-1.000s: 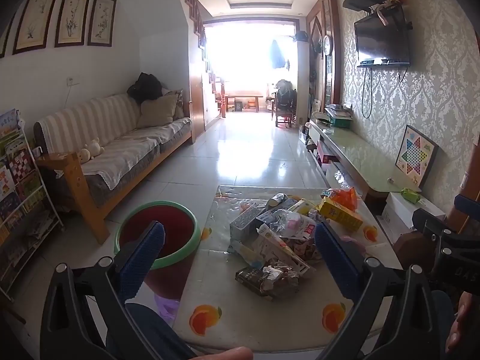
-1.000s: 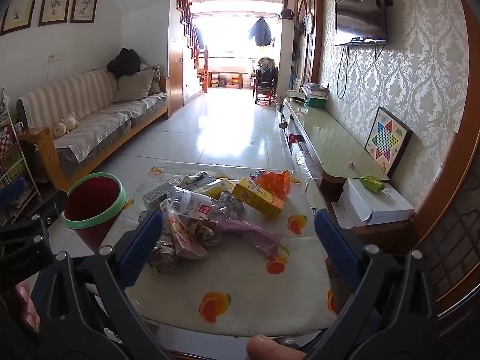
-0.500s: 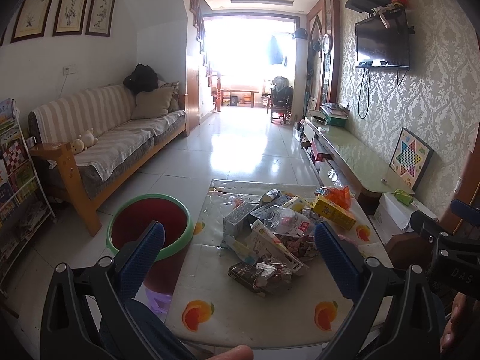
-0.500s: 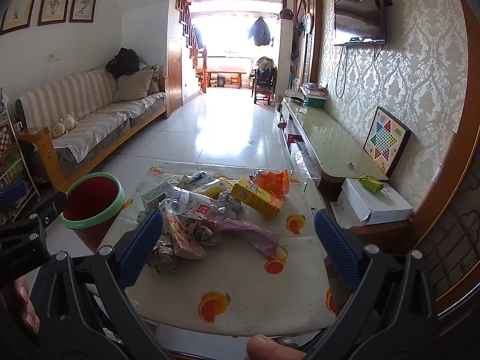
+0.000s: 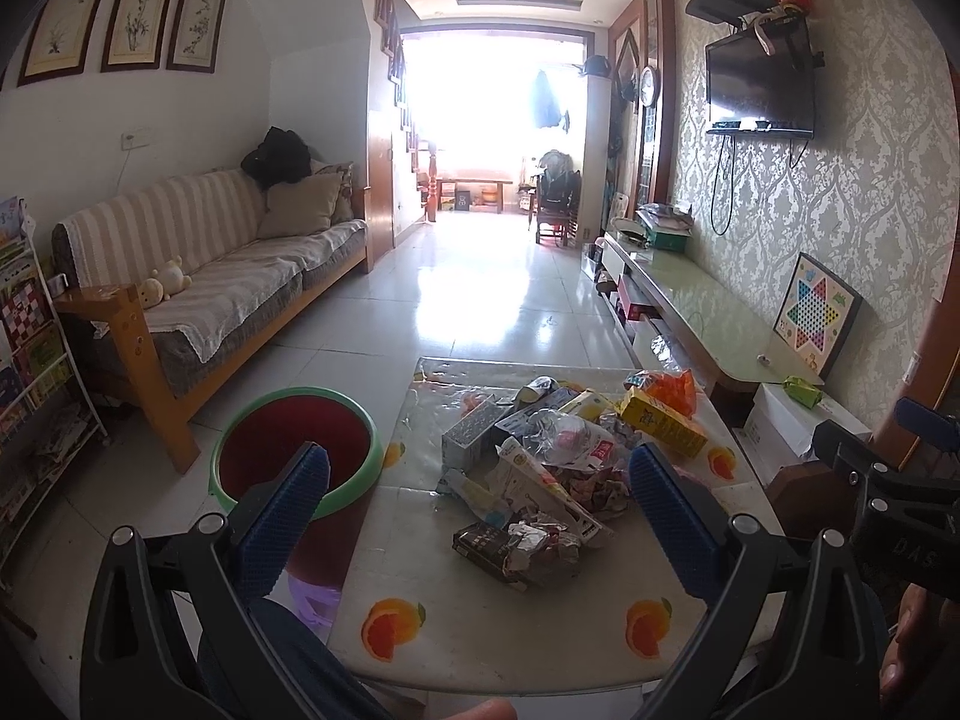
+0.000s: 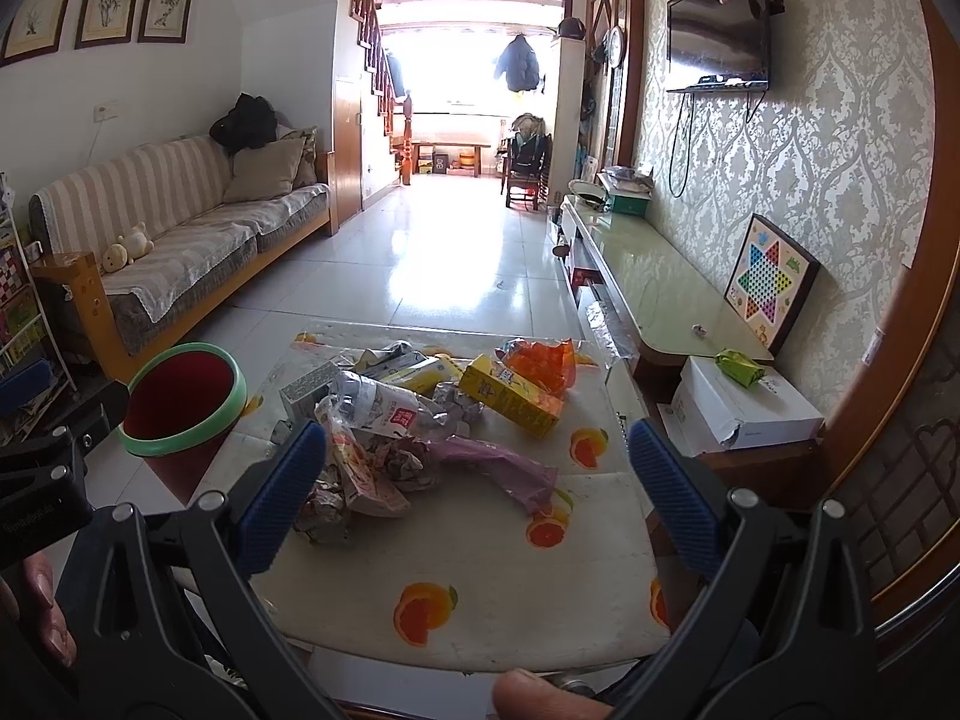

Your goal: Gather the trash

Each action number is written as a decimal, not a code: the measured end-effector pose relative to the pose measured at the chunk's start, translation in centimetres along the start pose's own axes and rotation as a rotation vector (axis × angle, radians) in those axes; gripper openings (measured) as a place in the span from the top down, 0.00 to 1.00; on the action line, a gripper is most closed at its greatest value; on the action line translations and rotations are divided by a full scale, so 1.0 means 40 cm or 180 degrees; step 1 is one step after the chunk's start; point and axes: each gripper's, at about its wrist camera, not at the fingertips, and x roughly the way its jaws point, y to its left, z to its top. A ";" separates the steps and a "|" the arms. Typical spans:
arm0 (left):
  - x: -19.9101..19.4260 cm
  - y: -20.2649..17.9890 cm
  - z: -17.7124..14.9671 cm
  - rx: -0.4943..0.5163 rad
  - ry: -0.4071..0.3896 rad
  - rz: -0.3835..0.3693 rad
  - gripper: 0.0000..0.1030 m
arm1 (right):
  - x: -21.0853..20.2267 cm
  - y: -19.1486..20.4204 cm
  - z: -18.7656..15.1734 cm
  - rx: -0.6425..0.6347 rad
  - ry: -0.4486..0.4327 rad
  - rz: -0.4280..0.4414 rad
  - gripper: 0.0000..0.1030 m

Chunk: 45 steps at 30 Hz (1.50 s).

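A heap of trash point(image 5: 552, 462) lies on a low table with an orange-print cover point(image 5: 516, 630): crumpled foil wrappers, a dark packet point(image 5: 486, 543), a yellow carton point(image 5: 663, 423), an orange bag point(image 5: 675, 387). The heap also shows in the right wrist view point(image 6: 420, 420), with a purple bag point(image 6: 498, 462) and the yellow carton point(image 6: 510, 399). A red bin with a green rim point(image 5: 297, 447) stands on the floor left of the table; it also shows in the right wrist view point(image 6: 183, 399). My left gripper point(image 5: 474, 480) and right gripper point(image 6: 477, 462) are open and empty, held before the heap.
A striped sofa point(image 5: 210, 276) stands at the left and a long low TV cabinet point(image 5: 690, 306) at the right. A white box point(image 6: 744, 411) sits on a stand right of the table. A book rack point(image 5: 30, 360) is at the far left.
Both grippers stay open. The left view has tilted and shifted a little, so the table and bin sit lower and farther right. The right view has barely moved.
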 end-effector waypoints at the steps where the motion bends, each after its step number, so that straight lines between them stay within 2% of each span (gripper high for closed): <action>1: 0.000 -0.002 -0.003 0.0002 -0.0002 0.0000 0.07 | 0.001 0.000 0.000 0.0004 0.0002 0.0005 0.03; 45: -0.004 -0.012 -0.007 0.0022 0.0006 -0.0009 0.07 | 0.007 0.008 0.008 -0.0001 0.0037 0.0031 0.03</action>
